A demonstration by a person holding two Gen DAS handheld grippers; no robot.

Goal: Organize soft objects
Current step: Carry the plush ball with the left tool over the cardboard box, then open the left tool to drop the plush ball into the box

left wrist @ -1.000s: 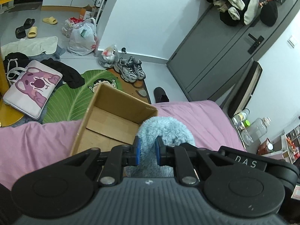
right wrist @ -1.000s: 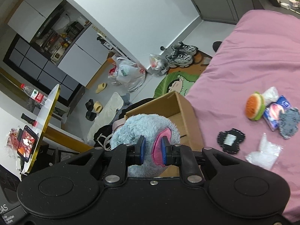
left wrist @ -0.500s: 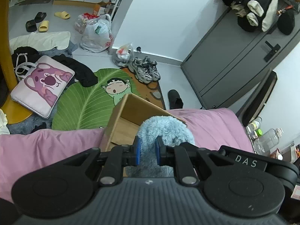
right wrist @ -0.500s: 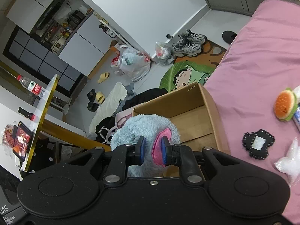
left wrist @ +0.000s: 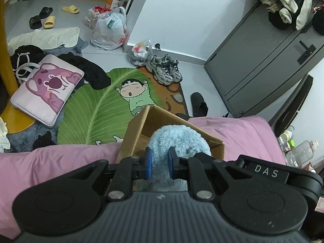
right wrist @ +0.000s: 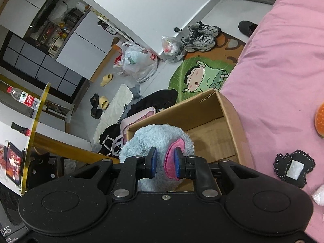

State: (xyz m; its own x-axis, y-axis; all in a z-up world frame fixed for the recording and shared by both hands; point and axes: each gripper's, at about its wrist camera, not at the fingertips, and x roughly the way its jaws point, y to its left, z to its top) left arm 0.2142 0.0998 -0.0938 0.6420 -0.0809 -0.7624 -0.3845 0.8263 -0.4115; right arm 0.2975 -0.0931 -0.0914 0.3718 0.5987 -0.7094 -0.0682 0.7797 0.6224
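A fluffy light-blue plush toy (left wrist: 178,139) with a pink ear patch (right wrist: 172,163) is held by both grippers. My left gripper (left wrist: 159,163) is shut on its blue fur. My right gripper (right wrist: 164,163) is shut on the fur beside the pink ear. The toy hangs over the near part of an open cardboard box (left wrist: 141,129) (right wrist: 212,119) that sits on the pink bedsheet (left wrist: 50,162) (right wrist: 283,70) at the bed's edge. The box's inside looks bare where it shows; the toy hides its near part.
On the sheet right of the box lie an orange burger toy (right wrist: 320,119) and a black felt patch with a white centre (right wrist: 293,168). Beyond the bed's edge the floor holds a green leaf rug (left wrist: 105,109), grey sneakers (left wrist: 165,70), a pink bag (left wrist: 46,93) and plastic bags (left wrist: 109,32).
Both grippers, still shut on the blue plush, have moved forward and down toward the box. The box now sits closer under the toy, and less of its inside shows in the left wrist view.
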